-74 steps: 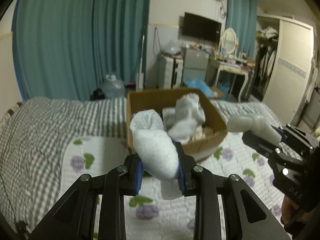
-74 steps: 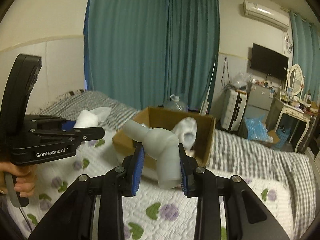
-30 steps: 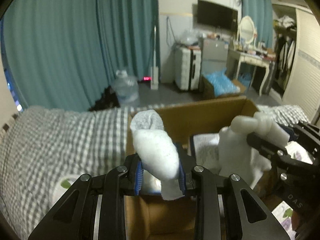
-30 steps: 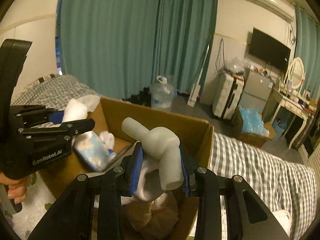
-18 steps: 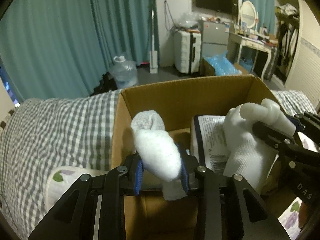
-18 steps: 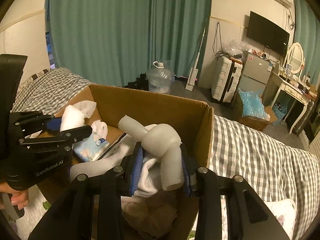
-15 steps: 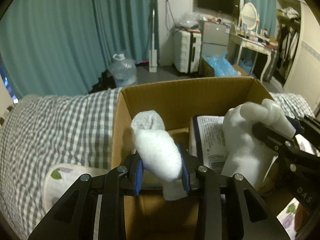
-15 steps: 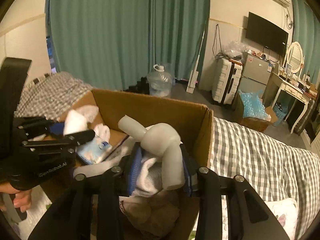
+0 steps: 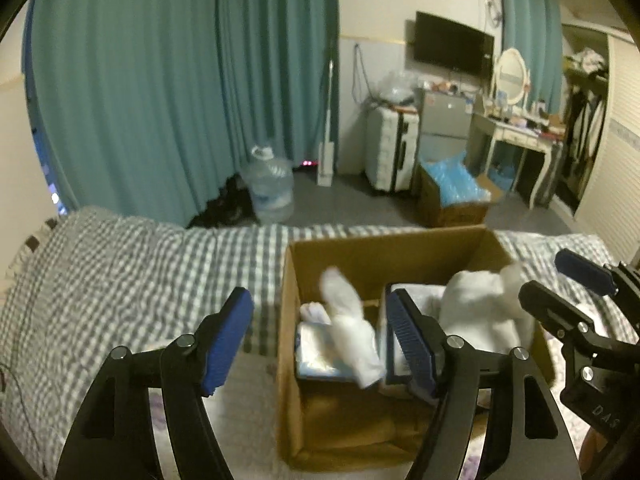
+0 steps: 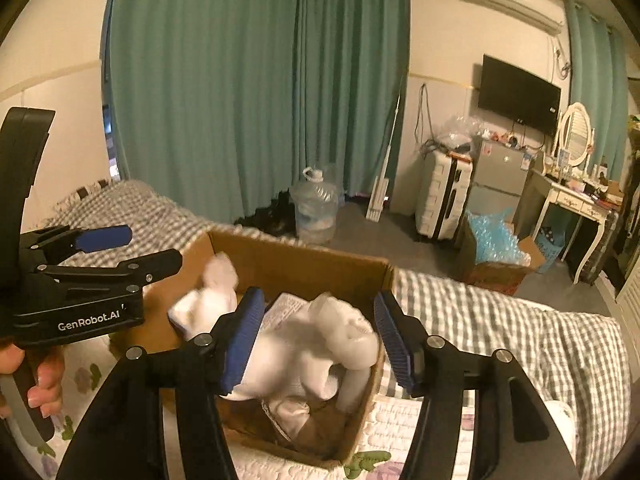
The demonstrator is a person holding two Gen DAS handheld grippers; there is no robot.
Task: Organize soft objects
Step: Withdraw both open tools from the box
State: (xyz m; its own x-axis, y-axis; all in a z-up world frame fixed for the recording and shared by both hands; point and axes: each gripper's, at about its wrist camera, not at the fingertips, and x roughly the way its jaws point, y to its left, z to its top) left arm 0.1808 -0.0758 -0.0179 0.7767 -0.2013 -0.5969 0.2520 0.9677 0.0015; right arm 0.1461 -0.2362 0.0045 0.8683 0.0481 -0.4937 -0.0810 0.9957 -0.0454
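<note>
A brown cardboard box point(image 9: 384, 242) stands on the bed, also in the right wrist view point(image 10: 296, 258). My left gripper point(image 9: 320, 340) is open above its near left edge. A white sock point(image 9: 350, 338), blurred, lies loose in the box between the fingers; it shows in the right wrist view point(image 10: 208, 300). My right gripper point(image 10: 320, 340) is open over the box, with a knotted white sock point(image 10: 340, 344) loose below it on the pile. That sock point(image 9: 484, 308) and the right gripper point(image 9: 560, 292) show at the right of the left wrist view.
The box holds packets and white cloth point(image 9: 320, 348). The bed has a grey checked cover point(image 9: 132, 264) and a floral quilt point(image 10: 416, 420). Beyond it are teal curtains point(image 9: 180, 80), a water jug point(image 9: 270, 188), a suitcase point(image 9: 390, 148) and a dressing table point(image 9: 520, 140).
Both grippers have opened and let go of their white socks, which have dropped into the box. Both grippers have pulled back and up from the box.
</note>
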